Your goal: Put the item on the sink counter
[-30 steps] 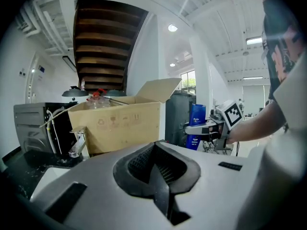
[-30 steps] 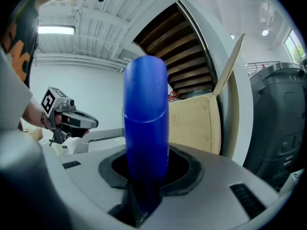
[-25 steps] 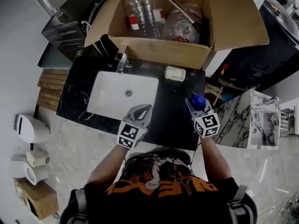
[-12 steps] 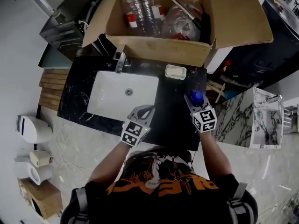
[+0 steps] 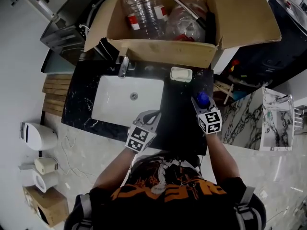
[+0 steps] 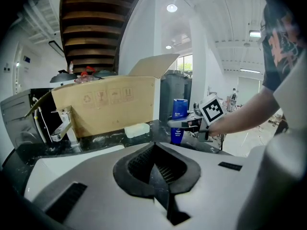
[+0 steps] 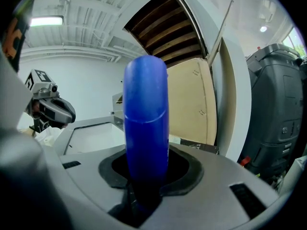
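Observation:
A blue bottle stands upright between the jaws of my right gripper, which is shut on it over the right end of the black marble sink counter. In the right gripper view the bottle fills the middle, clamped low down. The left gripper view shows the bottle from the side, its base at or just above the counter; I cannot tell if it touches. My left gripper hovers at the white basin's near right corner, jaws shut and empty.
A soap dish sits at the counter's back, a faucet behind the basin. A large open cardboard box with plastic bottles stands behind the counter. A marble-patterned stand is to the right.
Both grippers have sunk a little toward the counter, the right one keeping the blue bottle upright in its jaws. Nothing was let go.

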Demonstrator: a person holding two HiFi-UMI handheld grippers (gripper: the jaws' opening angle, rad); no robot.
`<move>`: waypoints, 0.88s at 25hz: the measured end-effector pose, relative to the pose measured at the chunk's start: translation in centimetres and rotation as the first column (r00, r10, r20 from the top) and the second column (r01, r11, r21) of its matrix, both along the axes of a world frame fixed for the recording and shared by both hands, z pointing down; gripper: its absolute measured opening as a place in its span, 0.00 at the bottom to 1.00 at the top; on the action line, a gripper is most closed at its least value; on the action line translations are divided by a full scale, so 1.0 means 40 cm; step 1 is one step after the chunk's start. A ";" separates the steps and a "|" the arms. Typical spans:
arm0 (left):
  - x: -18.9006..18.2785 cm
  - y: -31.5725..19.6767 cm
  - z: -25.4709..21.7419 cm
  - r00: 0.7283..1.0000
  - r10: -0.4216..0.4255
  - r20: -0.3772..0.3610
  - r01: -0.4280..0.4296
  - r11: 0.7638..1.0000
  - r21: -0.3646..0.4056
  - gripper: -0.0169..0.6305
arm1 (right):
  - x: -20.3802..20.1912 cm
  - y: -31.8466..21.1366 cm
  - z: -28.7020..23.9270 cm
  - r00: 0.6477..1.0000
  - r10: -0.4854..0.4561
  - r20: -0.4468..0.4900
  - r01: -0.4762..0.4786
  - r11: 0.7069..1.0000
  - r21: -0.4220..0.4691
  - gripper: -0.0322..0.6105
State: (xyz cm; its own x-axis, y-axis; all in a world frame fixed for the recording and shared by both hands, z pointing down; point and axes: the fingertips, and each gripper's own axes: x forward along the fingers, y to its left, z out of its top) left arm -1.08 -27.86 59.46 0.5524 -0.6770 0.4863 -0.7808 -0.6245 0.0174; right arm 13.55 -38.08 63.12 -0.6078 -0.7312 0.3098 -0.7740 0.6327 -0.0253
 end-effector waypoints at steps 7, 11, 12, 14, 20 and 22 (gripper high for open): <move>0.014 0.011 0.009 1.000 0.010 -0.006 -0.010 1.000 -0.013 0.05 | -0.005 0.005 0.006 1.000 -0.008 -0.008 0.008 0.999 0.038 0.27; 0.023 0.012 0.007 1.000 0.018 -0.010 -0.018 1.000 -0.012 0.05 | -0.004 0.007 0.006 1.000 -0.010 -0.009 0.010 0.999 0.043 0.27; 0.022 0.011 0.006 1.000 0.018 -0.009 -0.018 1.000 -0.011 0.05 | -0.005 0.007 0.005 1.000 -0.014 -0.008 0.014 0.999 0.042 0.27; 0.023 0.010 0.006 1.000 0.018 -0.009 -0.018 1.000 -0.011 0.05 | -0.005 0.008 0.006 1.000 -0.022 -0.006 0.023 0.999 0.043 0.27; 0.025 0.010 0.003 1.000 0.018 -0.011 -0.018 1.000 -0.004 0.05 | -0.002 0.000 -0.040 1.000 0.001 0.016 -0.003 0.993 0.117 0.57; 0.026 0.011 0.003 1.000 0.017 -0.012 -0.018 1.000 -0.003 0.05 | -0.004 -0.007 -0.057 1.000 0.001 0.027 -0.004 0.992 0.128 0.58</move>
